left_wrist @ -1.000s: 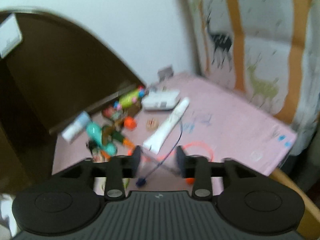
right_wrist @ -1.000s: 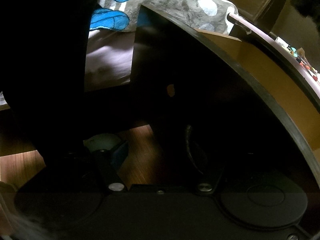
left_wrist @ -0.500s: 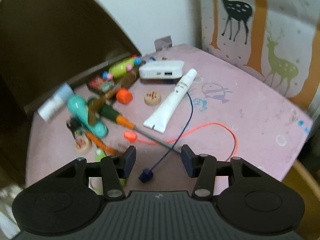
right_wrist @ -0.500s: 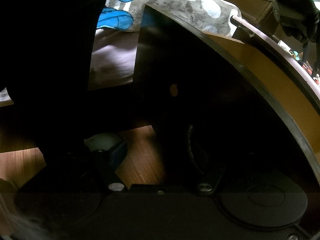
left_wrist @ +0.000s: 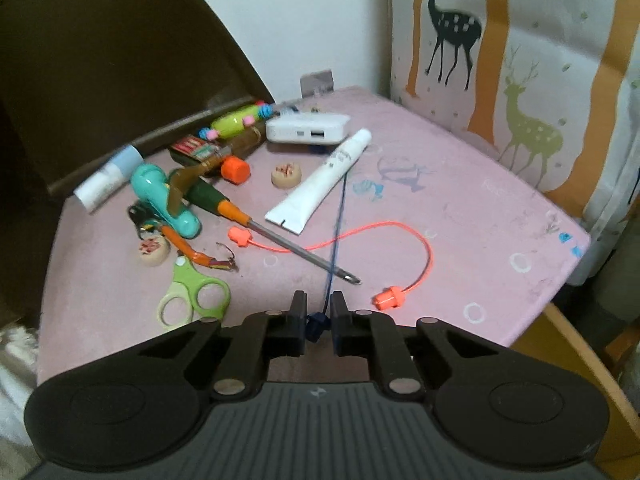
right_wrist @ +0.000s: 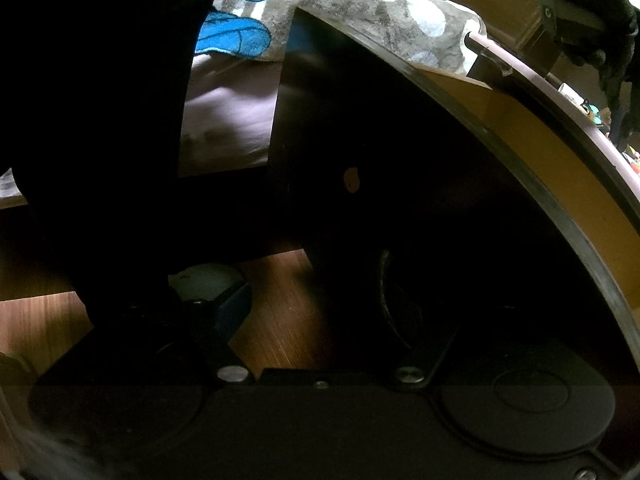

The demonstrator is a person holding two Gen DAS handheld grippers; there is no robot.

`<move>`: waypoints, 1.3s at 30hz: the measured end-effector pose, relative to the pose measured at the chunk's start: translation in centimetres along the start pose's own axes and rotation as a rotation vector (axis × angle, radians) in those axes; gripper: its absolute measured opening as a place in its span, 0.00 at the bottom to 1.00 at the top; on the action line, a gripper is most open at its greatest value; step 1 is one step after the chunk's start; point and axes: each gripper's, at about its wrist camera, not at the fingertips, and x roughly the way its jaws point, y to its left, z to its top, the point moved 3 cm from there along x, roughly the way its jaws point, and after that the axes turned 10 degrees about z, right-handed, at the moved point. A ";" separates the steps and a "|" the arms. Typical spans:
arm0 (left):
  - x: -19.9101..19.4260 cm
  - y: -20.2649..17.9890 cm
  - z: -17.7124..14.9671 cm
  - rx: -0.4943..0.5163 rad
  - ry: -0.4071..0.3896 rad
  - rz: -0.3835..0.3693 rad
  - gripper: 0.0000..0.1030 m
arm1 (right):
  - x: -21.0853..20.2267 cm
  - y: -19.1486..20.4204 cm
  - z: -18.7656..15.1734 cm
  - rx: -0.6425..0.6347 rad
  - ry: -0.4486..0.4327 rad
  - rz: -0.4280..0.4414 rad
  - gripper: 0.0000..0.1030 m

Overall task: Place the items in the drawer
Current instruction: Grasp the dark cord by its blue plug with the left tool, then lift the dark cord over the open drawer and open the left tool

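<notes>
In the left wrist view my left gripper (left_wrist: 319, 322) is shut on the dark blue plug end of a thin blue cord (left_wrist: 338, 224) that runs across the pink tabletop (left_wrist: 460, 200) toward a white power bank (left_wrist: 306, 130). A white tube (left_wrist: 320, 182), a green-handled screwdriver (left_wrist: 256, 222), an orange cord (left_wrist: 384, 256), green scissors (left_wrist: 192, 294) and a teal toy (left_wrist: 164, 198) lie around it. In the right wrist view my right gripper (right_wrist: 316, 308) sits low in deep shadow by a dark cabinet front (right_wrist: 400, 200); its right finger is hidden in the dark.
A dark brown headboard (left_wrist: 100, 60) stands at the table's left and back. A deer-print curtain (left_wrist: 520, 40) hangs at the right. Below are wooden floor (right_wrist: 280, 320) and a grey-blue blanket (right_wrist: 360, 0).
My left gripper has moved forward and down over the table and closed from open onto the blue cord's plug. The right gripper has barely moved.
</notes>
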 end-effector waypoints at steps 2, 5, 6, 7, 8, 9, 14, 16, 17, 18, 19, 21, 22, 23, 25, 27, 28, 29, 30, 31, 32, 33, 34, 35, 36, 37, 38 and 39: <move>-1.8 -0.4 0.5 0.026 -0.037 0.023 0.10 | 0.0 -0.1 0.0 0.000 0.001 0.002 0.73; -4.6 -1.3 1.5 0.095 -0.098 0.079 0.10 | -0.1 -0.2 0.0 0.003 0.001 0.005 0.73; -5.6 -1.6 2.0 0.128 -0.122 0.107 0.10 | -0.1 -0.2 0.0 0.003 0.002 0.006 0.73; -6.3 -1.9 2.4 0.173 -0.143 0.148 0.10 | -0.1 -0.2 0.0 0.002 0.002 0.006 0.73; -7.0 -2.2 2.9 0.209 -0.164 0.181 0.10 | -0.1 -0.2 0.0 0.001 0.003 0.005 0.73; -7.6 -2.4 3.4 0.231 -0.183 0.203 0.10 | -0.1 -0.2 0.0 0.000 0.004 0.005 0.73; -9.8 -3.1 5.9 0.315 -0.262 0.310 0.10 | -0.1 -0.1 0.1 -0.003 0.009 0.004 0.73; -10.4 -3.2 6.9 0.344 -0.283 0.341 0.10 | -0.1 -0.1 0.1 -0.004 0.011 0.003 0.73; -10.6 -3.3 7.3 0.356 -0.290 0.351 0.10 | 0.0 -0.1 0.1 -0.005 0.012 0.003 0.73; -10.8 -3.3 7.8 0.366 -0.298 0.364 0.10 | 0.0 -0.1 0.1 -0.006 0.012 0.003 0.73; -10.9 -3.3 8.2 0.374 -0.305 0.379 0.10 | 0.0 -0.1 0.1 -0.007 0.013 0.002 0.73; -11.1 -3.0 9.2 0.379 -0.319 0.407 0.10 | 0.0 -0.1 0.1 -0.008 0.015 0.002 0.73; -11.3 -2.7 9.7 0.369 -0.326 0.415 0.10 | 0.0 -0.1 0.1 -0.008 0.016 0.001 0.73; -11.5 -2.5 10.3 0.361 -0.330 0.421 0.10 | 0.0 -0.1 0.2 -0.008 0.017 0.001 0.73; -11.9 -2.1 11.3 0.352 -0.347 0.440 0.10 | 0.1 -0.1 0.2 -0.010 0.019 0.001 0.73; -12.4 -1.8 12.0 0.347 -0.358 0.450 0.10 | 0.1 -0.1 0.1 -0.012 0.020 0.001 0.73; -12.6 -1.8 12.2 0.346 -0.363 0.454 0.10 | 0.1 -0.1 0.1 -0.013 0.020 0.001 0.73; -12.8 -1.8 12.3 0.345 -0.366 0.454 0.10 | 0.1 -0.1 0.1 -0.013 0.020 0.001 0.73; -13.1 -1.8 12.3 0.345 -0.369 0.456 0.10 | 0.1 -0.1 0.1 -0.014 0.021 0.002 0.73; -13.4 -1.9 12.1 0.348 -0.372 0.457 0.10 | 0.1 -0.1 0.1 -0.016 0.021 0.002 0.73; -13.8 -2.0 11.9 0.351 -0.374 0.455 0.10 | 0.1 -0.1 0.1 -0.017 0.021 0.002 0.73; -14.1 -2.0 11.7 0.354 -0.377 0.456 0.10 | 0.1 -0.1 0.1 -0.018 0.021 0.002 0.73; -14.5 -2.1 11.4 0.354 -0.378 0.456 0.10 | 0.1 -0.1 0.1 -0.019 0.021 0.002 0.73; -14.8 -2.1 11.1 0.350 -0.377 0.455 0.10 | 0.1 -0.1 0.1 -0.019 0.021 0.002 0.73; -15.2 -2.0 10.9 0.341 -0.377 0.453 0.10 | 0.1 -0.1 0.1 -0.020 0.021 0.002 0.73; -15.5 -1.9 10.6 0.324 -0.375 0.447 0.10 | 0.1 -0.1 0.1 -0.020 0.021 0.003 0.73; -16.0 -1.8 10.3 0.304 -0.372 0.437 0.10 | 0.1 -0.1 0.1 -0.021 0.021 0.003 0.73; -16.5 -1.7 9.9 0.284 -0.369 0.427 0.10 | 0.1 -0.1 0.1 -0.021 0.021 0.003 0.73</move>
